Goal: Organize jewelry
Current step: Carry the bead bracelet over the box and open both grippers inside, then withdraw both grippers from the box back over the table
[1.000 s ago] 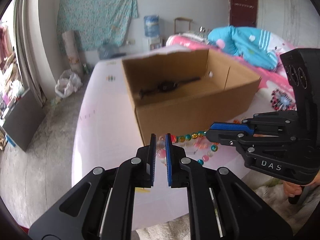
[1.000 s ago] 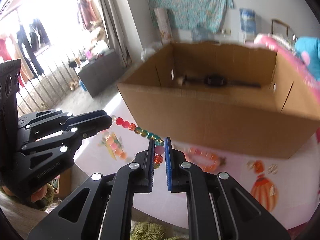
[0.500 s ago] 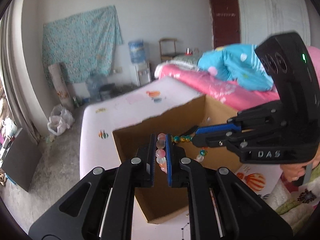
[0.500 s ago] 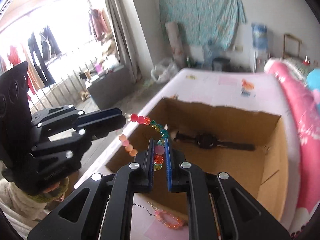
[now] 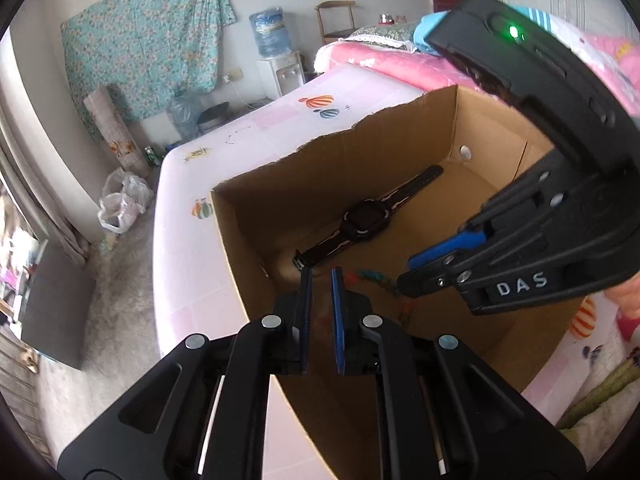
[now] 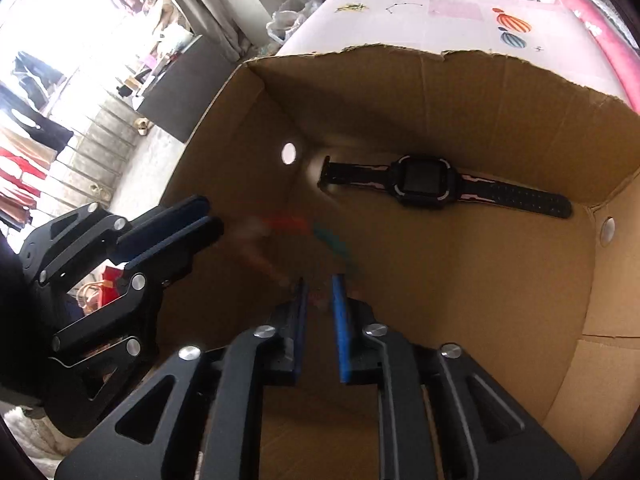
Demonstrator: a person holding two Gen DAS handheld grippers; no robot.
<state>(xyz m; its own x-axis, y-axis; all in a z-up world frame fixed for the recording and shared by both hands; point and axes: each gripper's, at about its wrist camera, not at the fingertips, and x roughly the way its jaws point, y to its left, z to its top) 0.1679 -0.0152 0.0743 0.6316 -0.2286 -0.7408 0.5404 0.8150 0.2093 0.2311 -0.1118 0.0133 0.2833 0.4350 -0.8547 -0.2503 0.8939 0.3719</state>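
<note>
An open cardboard box [image 5: 256, 240] [image 6: 440, 88] stands on the pale printed table, with a black watch [image 5: 366, 218] [image 6: 420, 182] lying flat on its floor. Both grippers point down into it. A coloured bead bracelet [image 6: 320, 232] [image 5: 372, 276] stretches between them as a motion-blurred streak above the floor. My left gripper [image 5: 321, 272] [image 6: 212, 220] is shut on one end of it. The jaws of my right gripper [image 6: 320, 280] [image 5: 404, 276] are opening, with only a faint reddish smear of beads between them.
The table top [image 5: 192, 240] with balloon prints runs round the box. Pink bedding [image 5: 380, 60] lies behind, and a water dispenser [image 5: 272, 36] and a plastic bag [image 5: 120, 200] are on the floor side. A hand [image 5: 628, 300] grips the right tool.
Both grippers carried the bracelet from in front of the box, over its near wall and down inside. The right jaws have parted slightly and the beads now blur.
</note>
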